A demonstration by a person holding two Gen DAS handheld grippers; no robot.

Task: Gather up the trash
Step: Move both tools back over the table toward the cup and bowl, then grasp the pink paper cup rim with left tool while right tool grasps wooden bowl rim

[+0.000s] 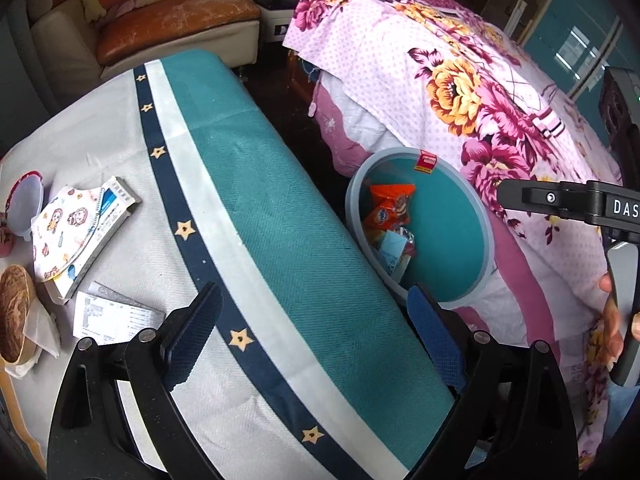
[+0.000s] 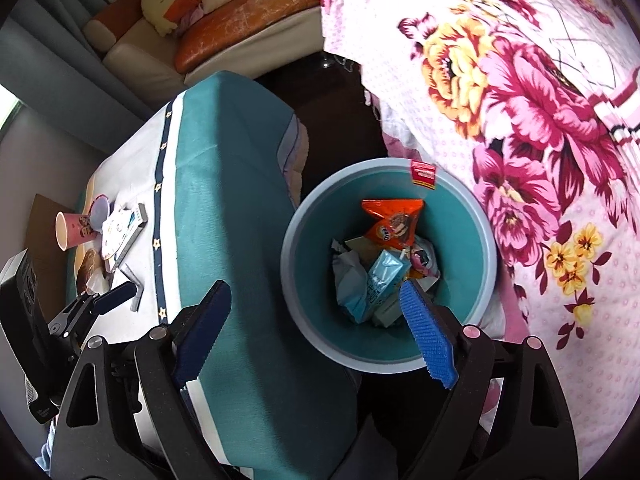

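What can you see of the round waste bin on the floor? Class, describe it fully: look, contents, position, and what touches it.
The waste bin is round, looks plastic, with a pale grey-blue rim and teal inside. It stands upright and open on the dark floor, between the teal-draped table and the floral bedcover. A small red label hangs at its far rim. Inside lie an orange snack wrapper, a light blue carton and crumpled wrappers. The open right gripper is above it, touching nothing.

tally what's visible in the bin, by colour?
Orange snack wrapper: 1
Light blue drink carton: 1
Crumpled white paper or wrapper: 1 clear, more hidden underneath
Total in the round teal bin: 3 distinguishable.
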